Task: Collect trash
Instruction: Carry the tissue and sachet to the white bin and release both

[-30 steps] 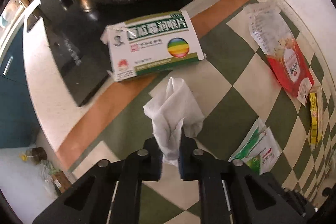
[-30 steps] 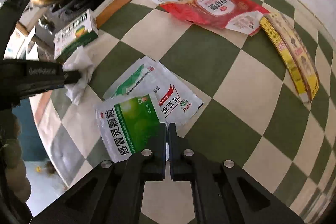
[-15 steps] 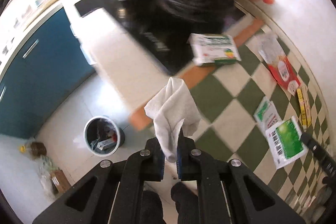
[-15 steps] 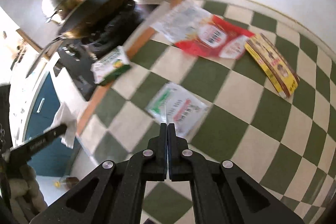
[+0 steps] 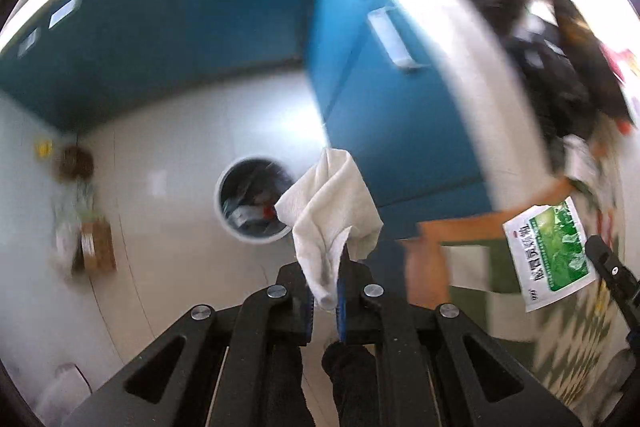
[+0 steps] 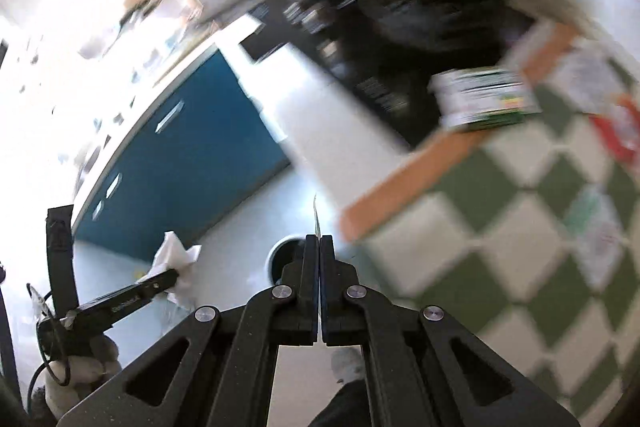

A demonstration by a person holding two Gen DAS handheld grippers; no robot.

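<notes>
My left gripper is shut on a crumpled white tissue, held in the air over the floor; it also shows in the right wrist view. A round trash bin with rubbish inside stands on the floor just beyond and left of the tissue. My right gripper is shut on a green and white medicine sachet, seen edge-on as a thin sliver and face-on in the left wrist view. The bin's rim peeks out behind my right fingers.
Blue cabinets under a white counter edge stand beside the bin. A green and white medicine box and more packets lie on the checkered cloth. A brown box sits on the floor left.
Both grippers have swung away from the checkered counter toward the floor and bin, carrying the tissue and the sachet. The bin now looks larger and closer.
</notes>
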